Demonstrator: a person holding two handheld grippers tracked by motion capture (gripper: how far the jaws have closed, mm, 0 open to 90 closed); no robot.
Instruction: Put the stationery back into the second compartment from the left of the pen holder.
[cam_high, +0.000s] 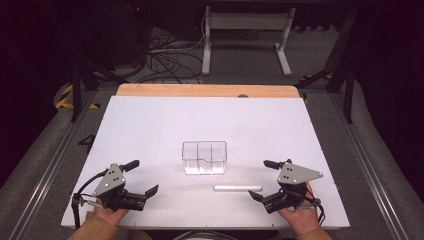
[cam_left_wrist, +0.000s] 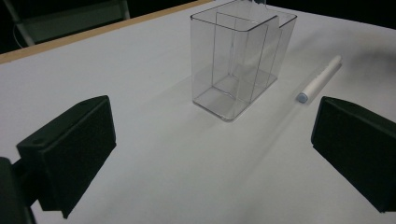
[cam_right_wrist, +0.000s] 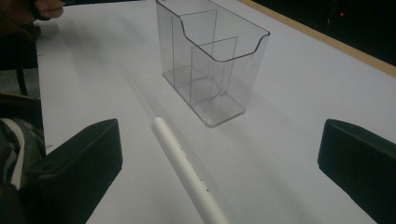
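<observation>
A clear plastic holder (cam_high: 204, 157) with inner dividers stands upright and empty on the white table (cam_high: 150, 125). It also appears ahead in the left gripper view (cam_left_wrist: 240, 56) and in the right gripper view (cam_right_wrist: 210, 60). A white marker (cam_high: 237, 188) lies flat just in front of the holder, to its right. My left gripper (cam_high: 141, 177) rests near the front left edge, open with nothing between its jaws. My right gripper (cam_high: 265, 180) sits at the front right, open and empty, with the marker (cam_right_wrist: 187, 172) lying between its jaws' lines but farther out.
A wooden strip (cam_high: 207, 90) borders the table's far edge. Beyond it are a white desk frame (cam_high: 245, 35) and cables on the floor (cam_high: 165, 60). Wide bare table surface surrounds the holder.
</observation>
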